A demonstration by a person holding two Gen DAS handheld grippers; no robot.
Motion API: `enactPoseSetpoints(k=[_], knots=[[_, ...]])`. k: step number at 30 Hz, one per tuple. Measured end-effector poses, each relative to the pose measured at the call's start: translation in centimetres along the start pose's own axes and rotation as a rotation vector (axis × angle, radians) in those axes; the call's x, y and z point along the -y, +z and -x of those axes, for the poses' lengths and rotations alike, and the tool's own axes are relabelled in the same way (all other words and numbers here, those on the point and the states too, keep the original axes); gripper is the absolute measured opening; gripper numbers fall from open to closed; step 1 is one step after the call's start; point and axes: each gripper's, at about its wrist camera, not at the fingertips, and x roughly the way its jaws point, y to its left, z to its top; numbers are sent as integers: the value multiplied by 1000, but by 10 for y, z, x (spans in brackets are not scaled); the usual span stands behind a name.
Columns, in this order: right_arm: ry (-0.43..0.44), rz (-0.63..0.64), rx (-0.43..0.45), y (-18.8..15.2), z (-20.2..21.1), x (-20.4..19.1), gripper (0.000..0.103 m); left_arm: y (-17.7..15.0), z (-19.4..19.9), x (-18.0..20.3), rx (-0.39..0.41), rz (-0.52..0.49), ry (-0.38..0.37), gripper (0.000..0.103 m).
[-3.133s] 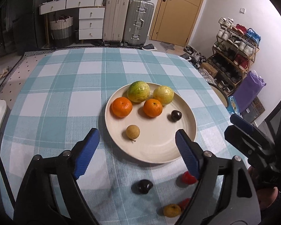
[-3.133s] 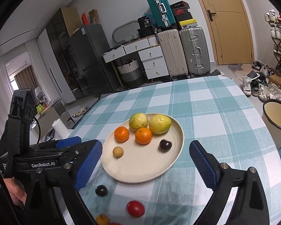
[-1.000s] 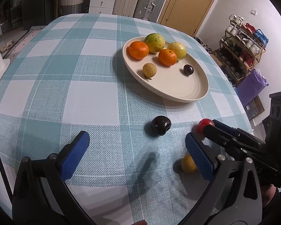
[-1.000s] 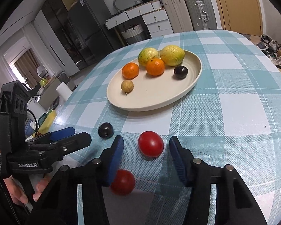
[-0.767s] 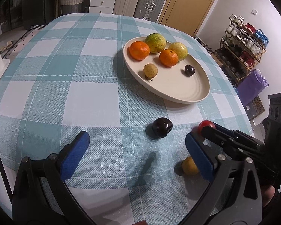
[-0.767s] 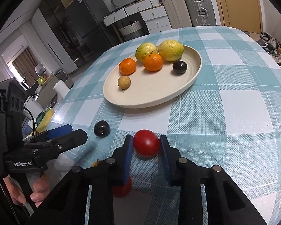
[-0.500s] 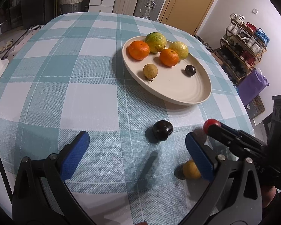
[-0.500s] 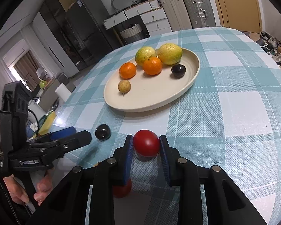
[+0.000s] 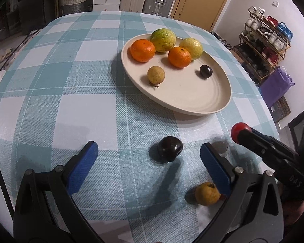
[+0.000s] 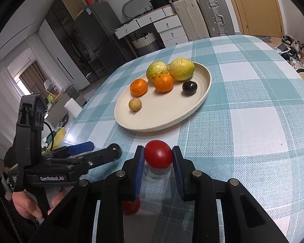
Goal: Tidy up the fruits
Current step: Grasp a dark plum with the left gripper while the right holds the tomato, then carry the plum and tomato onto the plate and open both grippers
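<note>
My right gripper (image 10: pixel 158 152) is shut on a red tomato (image 10: pixel 159 158) and holds it just above the checked cloth, in front of the cream plate (image 10: pixel 166 125). A second red tomato (image 10: pixel 130 206) lies under its left finger. On the plate (image 9: pixel 192 109) sit two oranges, two green-yellow fruits, a small tan fruit and a dark plum. My left gripper (image 9: pixel 149 151) is open, and a dark plum (image 9: pixel 170 148) lies on the cloth between its fingers, nearer the right one. A small yellow fruit (image 9: pixel 206 190) rests beside that finger.
The round table's edge (image 9: pixel 269 109) curves close on the right, with a shoe rack (image 9: pixel 267 30) and a purple bag (image 9: pixel 277 85) beyond. Suitcases (image 10: pixel 200 16) and white drawers (image 10: pixel 162 28) stand behind the table. A hand (image 10: pixel 26 206) holds the left gripper.
The right gripper's jaws closed on the red tomato and raised it slightly off the cloth. The left gripper drew closer to the dark plum, which now lies between its fingers.
</note>
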Motion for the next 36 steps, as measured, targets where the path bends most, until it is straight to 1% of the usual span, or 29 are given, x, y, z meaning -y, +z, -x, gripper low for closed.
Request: enactPoseSetpoints(k=[1,4,6,8,11,12,13,14,15,16,18,20,23,25,30,36], knots=[[1,-2,1,0,1,1,28,1,-1,0,-2,1,-4,99],[6,-10,4,0,3,3,28,2,-1,3,0,0,-24,90],[9,-8,6,-1,4,4,28,3,-2,5,-6,-10,-19,83],[10,-8,9,0,6,5,28,3,-2,6,-12,-16,-8,80],[13,-8,12,0,7,5,28,4,-1,5,-19,-20,-28,66],[15,-8,12,0,7,5,28,4,0,5,-21,-22,-29,59],[15,-8,13,0,8,5,28,4,0,4,-22,-22,-27,56],[15,-8,13,0,7,5,28,4,0,3,-23,-21,-29,51],[17,-8,13,0,8,5,28,4,0,2,-26,-16,-45,45],[18,-8,12,0,8,5,28,4,1,1,-31,-9,-66,42],[21,-9,14,0,9,5,28,4,1,2,-43,-3,-103,29],[21,-6,15,1,8,5,28,2,1,7,-47,-29,-113,22],[22,-4,17,1,9,5,28,0,3,14,-40,-60,-90,22],[21,0,19,2,9,4,28,1,3,11,-45,-44,-116,22],[19,18,29,4,11,0,28,4,10,9,-31,-36,-129,22],[25,36,38,12,10,-5,28,23,22,5,11,-31,-145,22]])
